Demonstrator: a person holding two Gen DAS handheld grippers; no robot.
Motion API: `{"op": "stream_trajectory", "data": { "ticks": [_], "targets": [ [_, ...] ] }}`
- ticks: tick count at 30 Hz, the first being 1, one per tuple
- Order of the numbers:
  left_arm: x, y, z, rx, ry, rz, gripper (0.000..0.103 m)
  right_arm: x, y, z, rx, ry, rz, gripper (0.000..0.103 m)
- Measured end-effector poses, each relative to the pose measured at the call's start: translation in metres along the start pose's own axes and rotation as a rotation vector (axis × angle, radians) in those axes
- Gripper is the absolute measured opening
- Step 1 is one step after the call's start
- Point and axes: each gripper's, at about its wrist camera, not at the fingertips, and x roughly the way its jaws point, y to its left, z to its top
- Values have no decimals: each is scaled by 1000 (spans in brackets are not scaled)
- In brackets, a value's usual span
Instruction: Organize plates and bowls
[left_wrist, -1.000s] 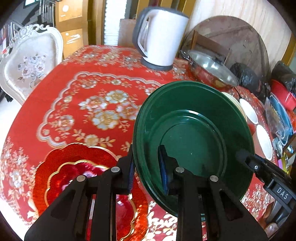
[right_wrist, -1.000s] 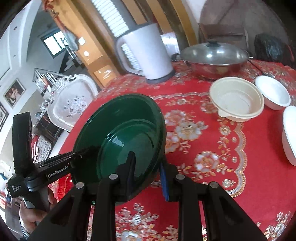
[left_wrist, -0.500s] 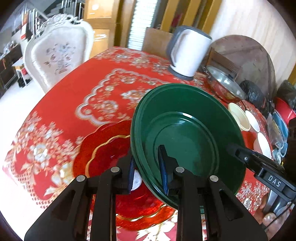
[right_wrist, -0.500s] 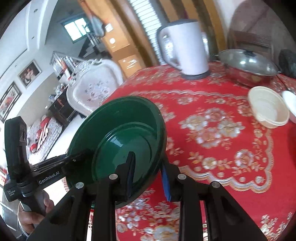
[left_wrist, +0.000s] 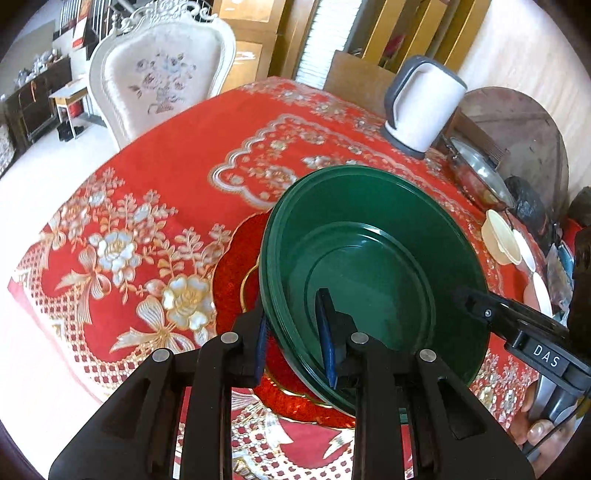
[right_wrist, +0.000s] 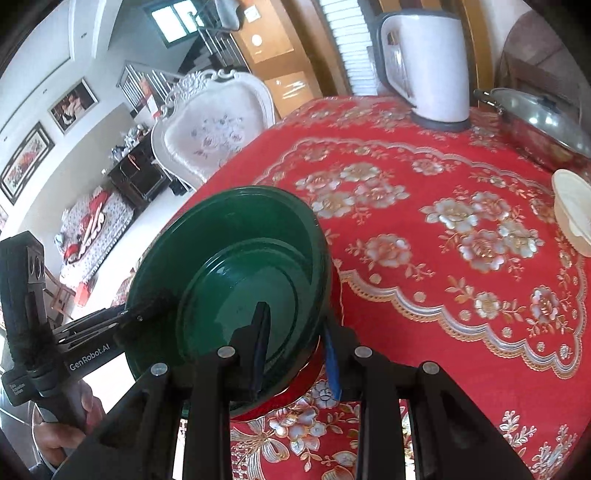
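Observation:
A dark green bowl is held by both grippers, one on each side of its rim. My left gripper is shut on the bowl's near-left rim, one finger inside, one outside. My right gripper is shut on the bowl at the opposite rim. The bowl hangs tilted right over a red plate with gold trim, which lies near the table's front edge and is mostly hidden under it. A sliver of the red plate shows in the right wrist view.
A white kettle and a lidded steel pot stand at the back of the red floral tablecloth. Cream and white bowls sit at the right. A white chair stands beyond the table's left edge.
Both grippers have carried the green bowl toward the table's front-left, from beside the red plate to over it. The grips have not changed.

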Motion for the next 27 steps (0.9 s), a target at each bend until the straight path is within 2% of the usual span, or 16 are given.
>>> {"op": "stream_trajectory", "data": {
  "ticks": [6,11,27],
  "targets": [
    [8,7,-9,-8,5,13,23,10,7,-5,-15,34,-10,28],
    [9,7,-15,7,-26,55,23,16,9,-9,-17,56,-13,28],
    [23,14,-20,-16,-39,85,23,25,13,-14,-12,86,-21,28]
  ]
}}
